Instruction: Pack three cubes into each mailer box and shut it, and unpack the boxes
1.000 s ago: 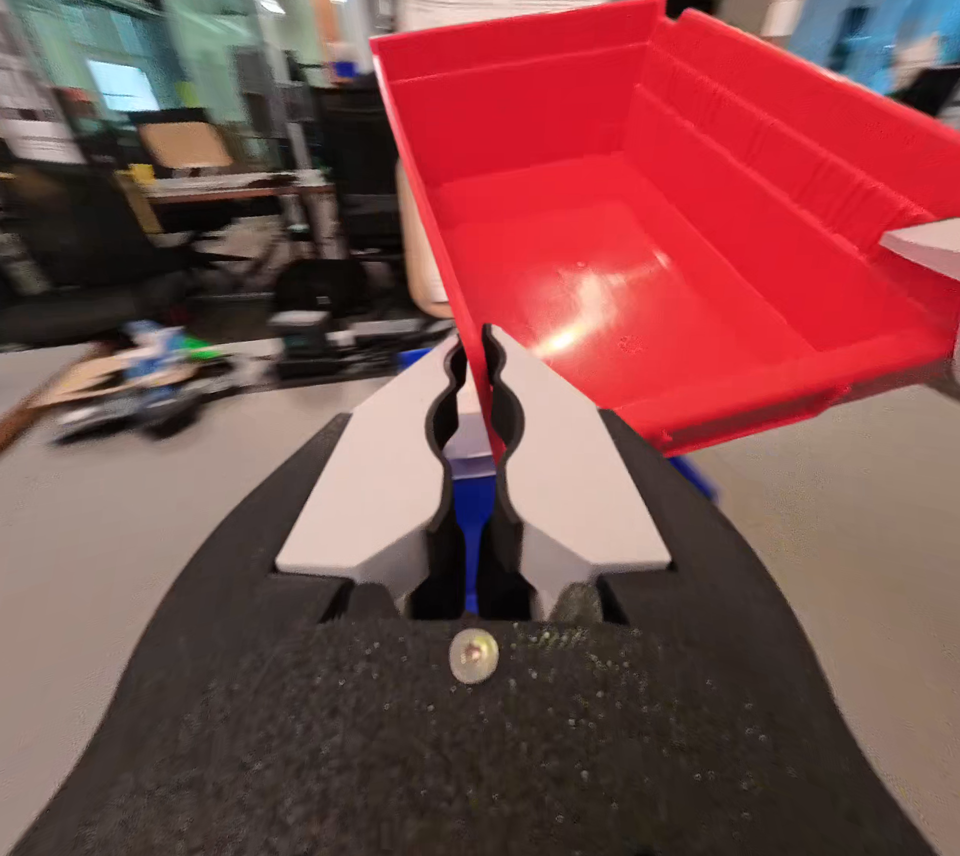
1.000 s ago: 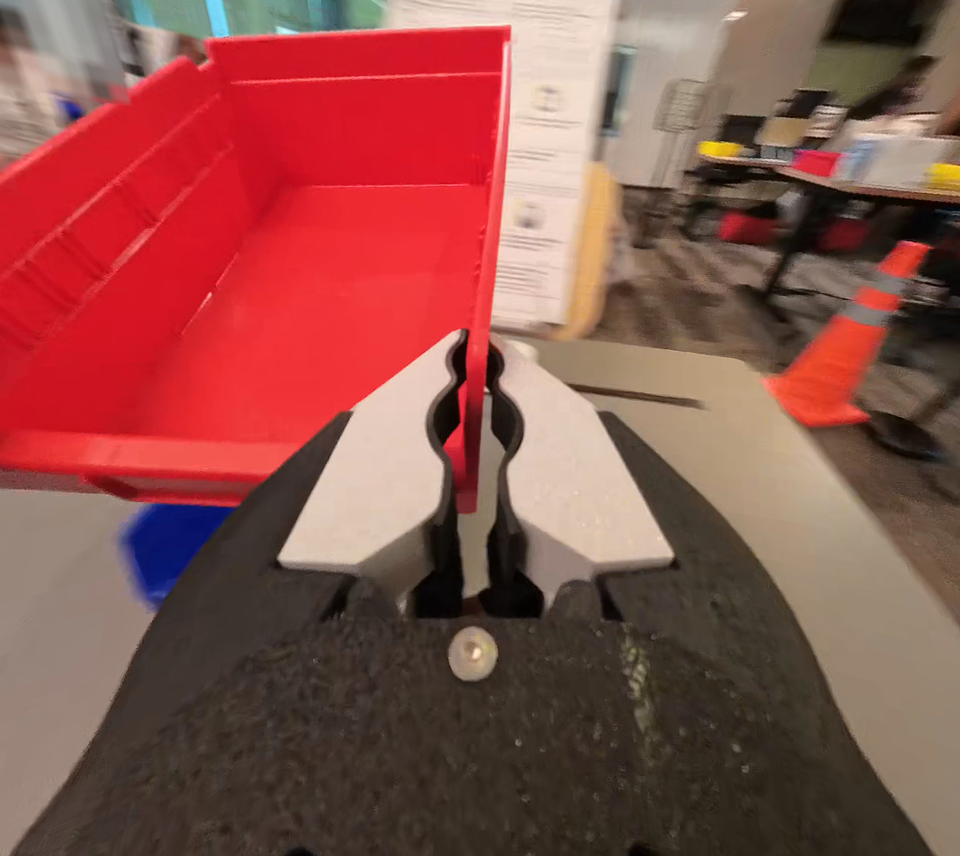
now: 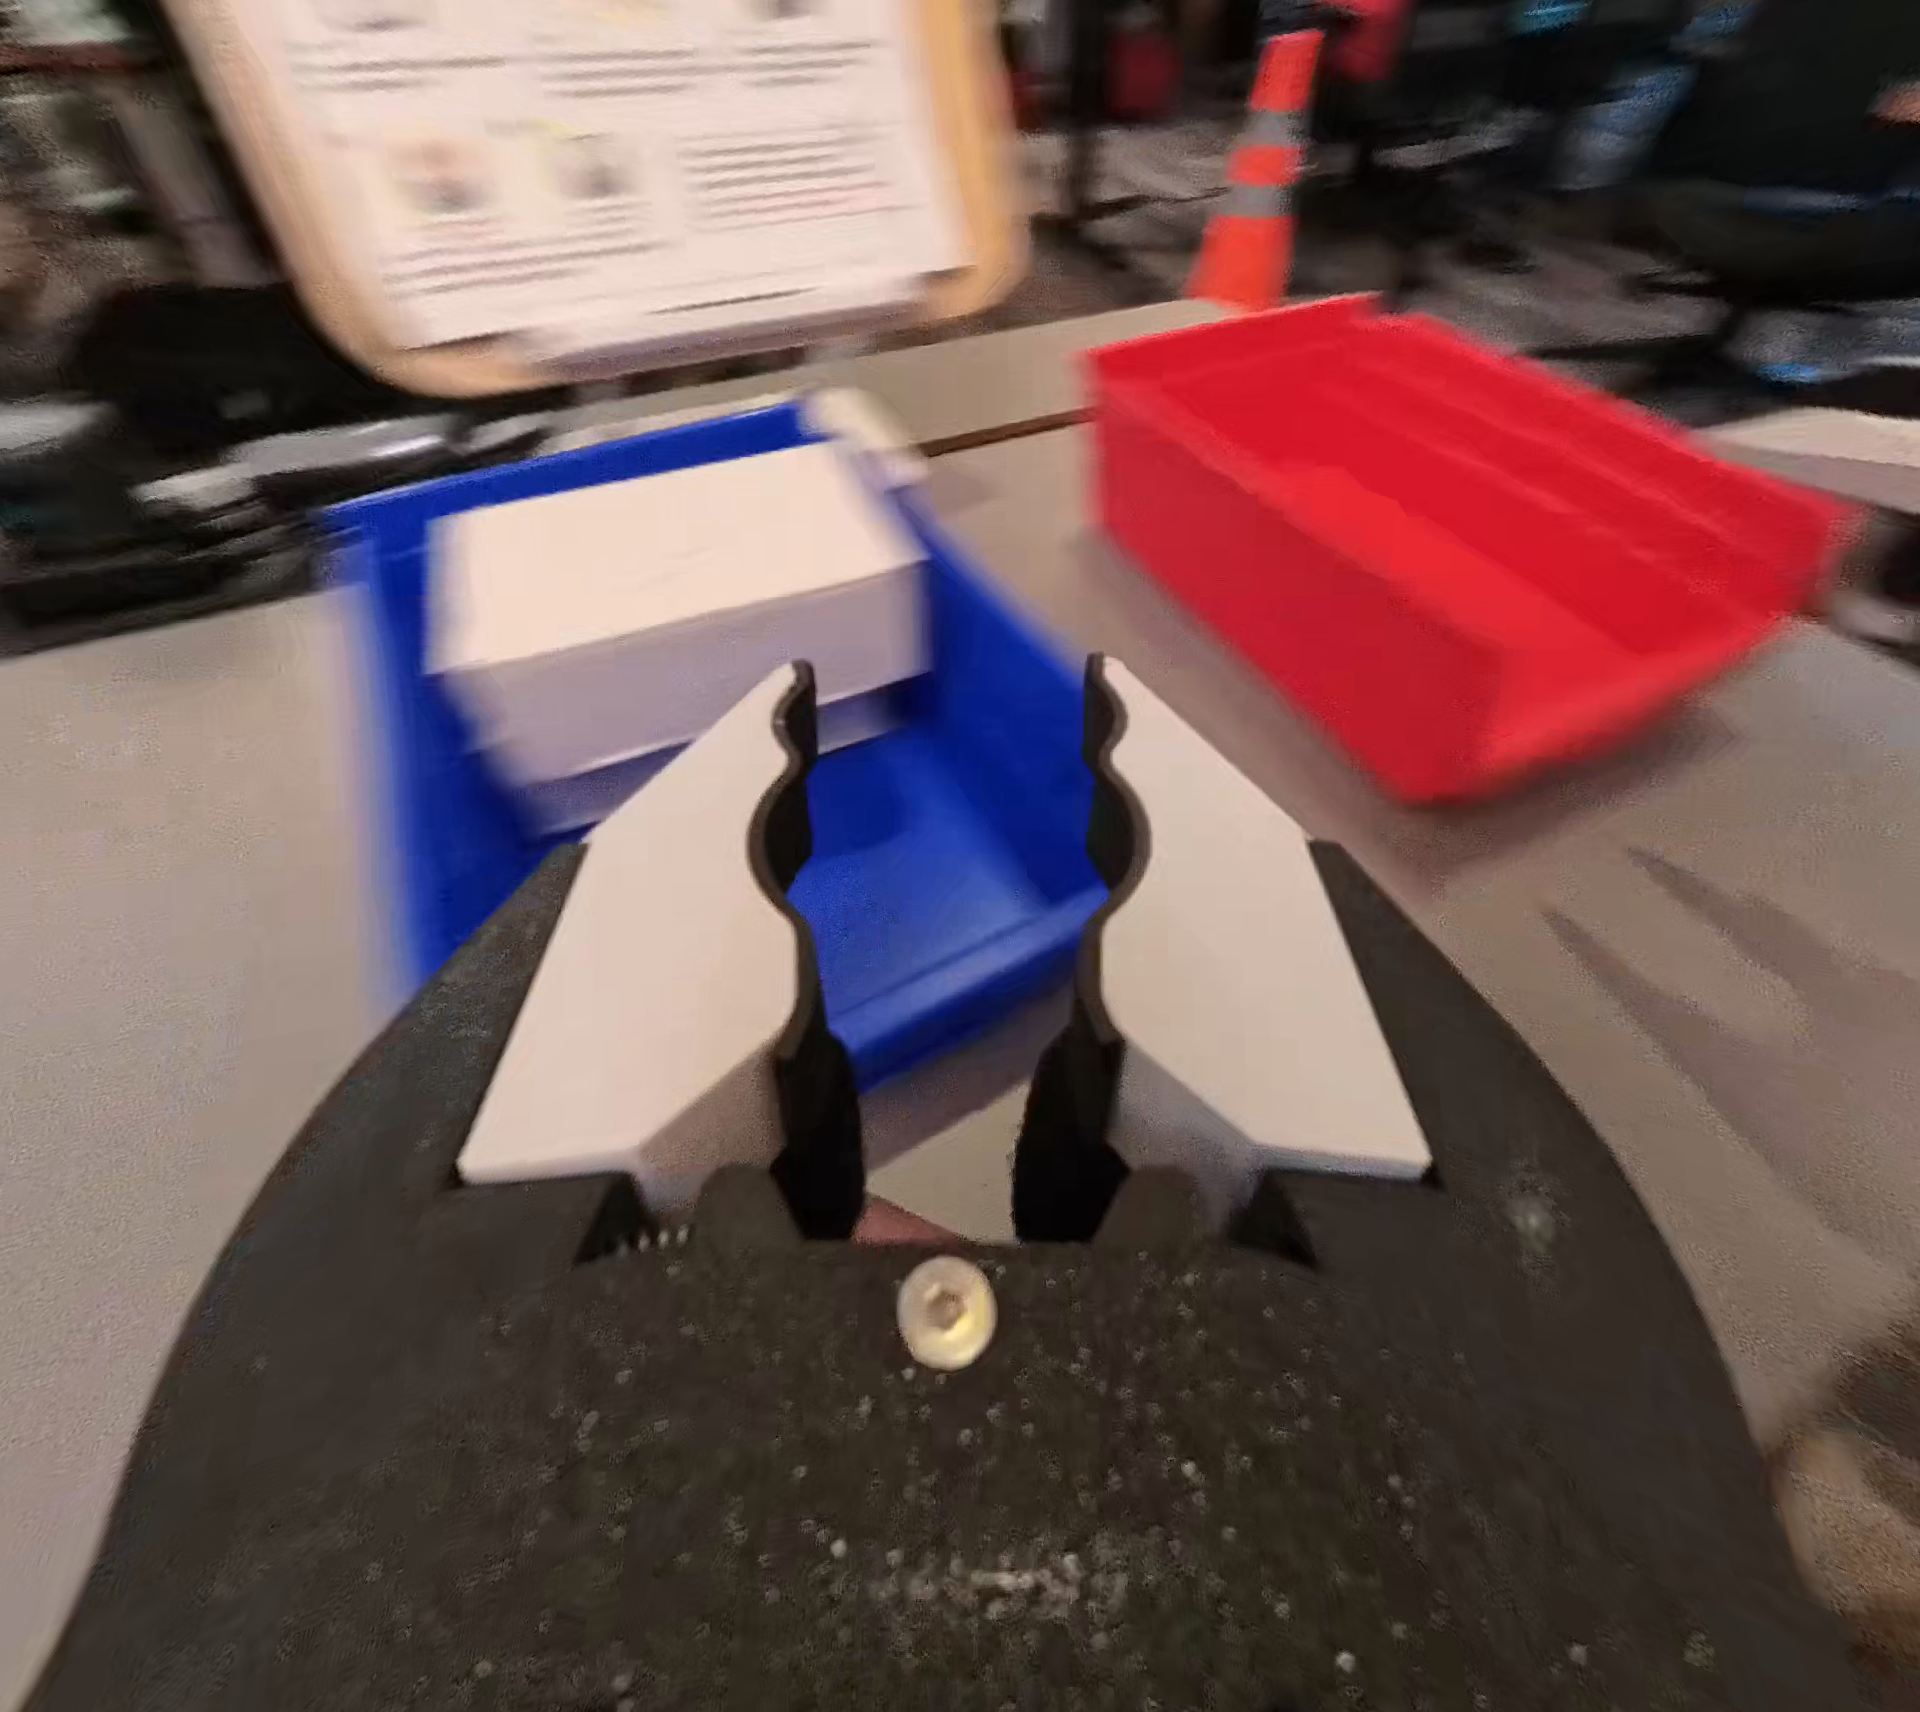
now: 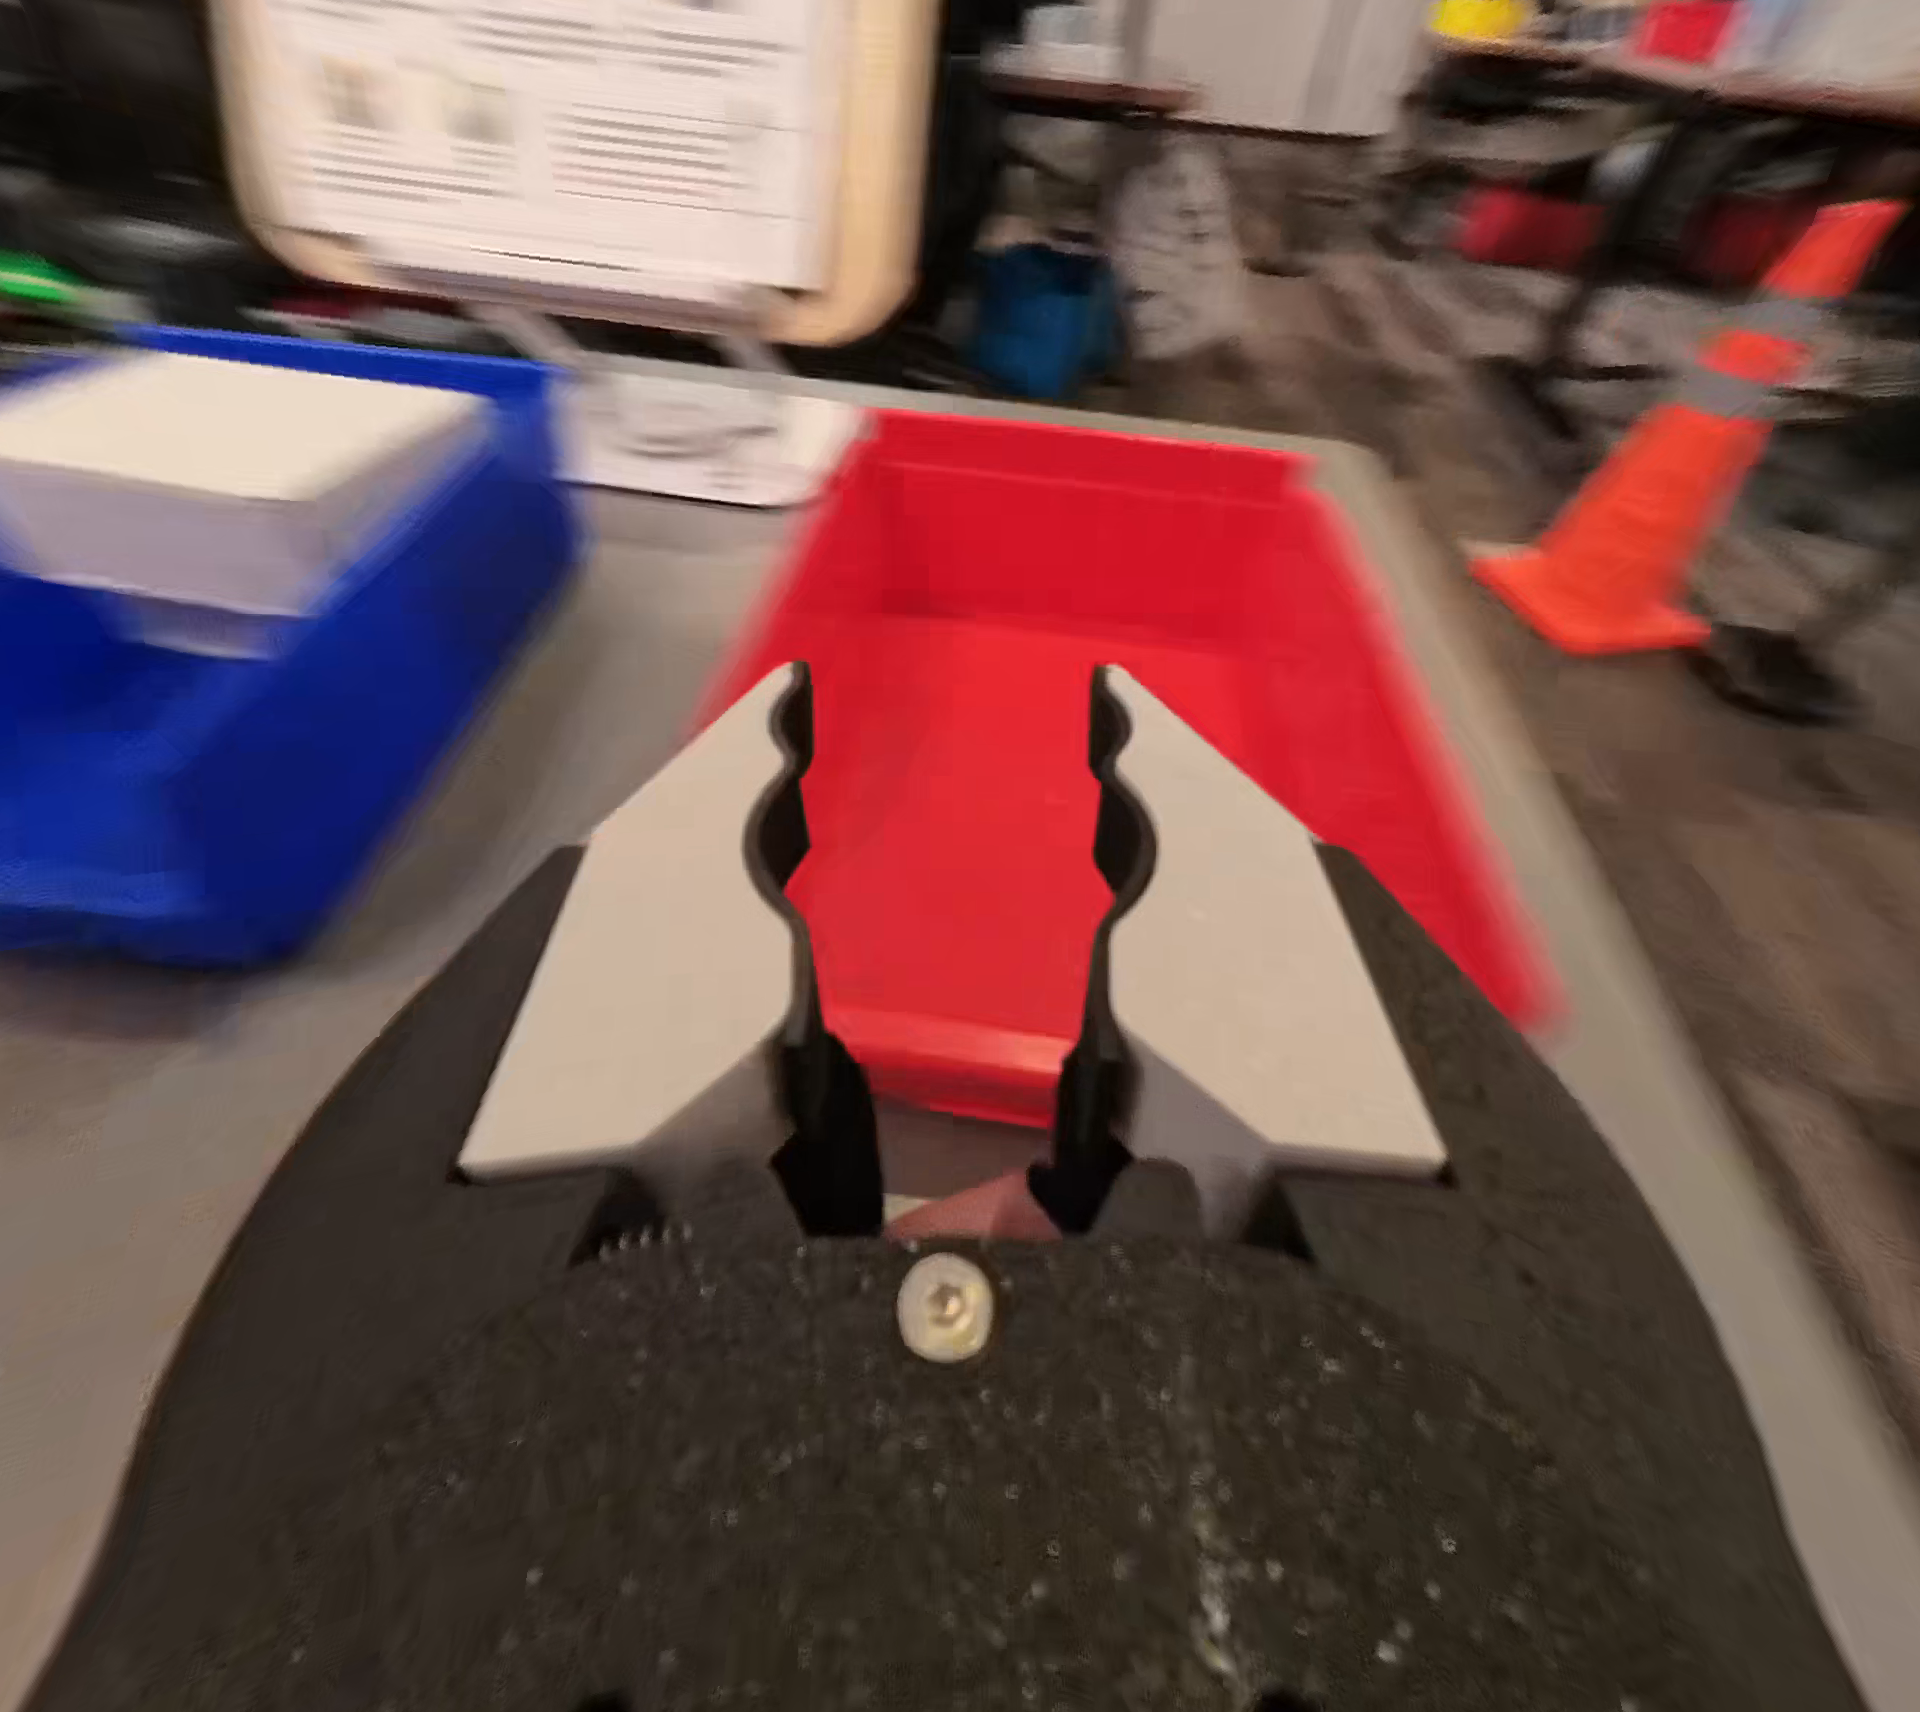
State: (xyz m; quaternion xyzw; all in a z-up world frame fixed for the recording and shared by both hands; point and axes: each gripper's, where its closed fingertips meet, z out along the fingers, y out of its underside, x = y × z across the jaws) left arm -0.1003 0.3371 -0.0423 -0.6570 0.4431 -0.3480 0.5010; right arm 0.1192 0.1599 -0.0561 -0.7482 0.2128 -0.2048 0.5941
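you've set the empty red plastic bin (image 4: 1122, 727) down; left gripper (image 3: 945, 686) and right gripper (image 4: 948, 686) now gape wide, holding nothing, white mailer box (image 3: 675, 592) next.

Both tongs (image 3: 945, 696) (image 4: 951, 691) spread, empty

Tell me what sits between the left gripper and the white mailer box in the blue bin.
Only the blue bin's own low front lip. The left gripper is open, and the white mailer box lies in the bin with its top bare. Nothing else visible blocks it.

orange traffic cone (image 4: 1652, 509), poster board (image 3: 582, 73)
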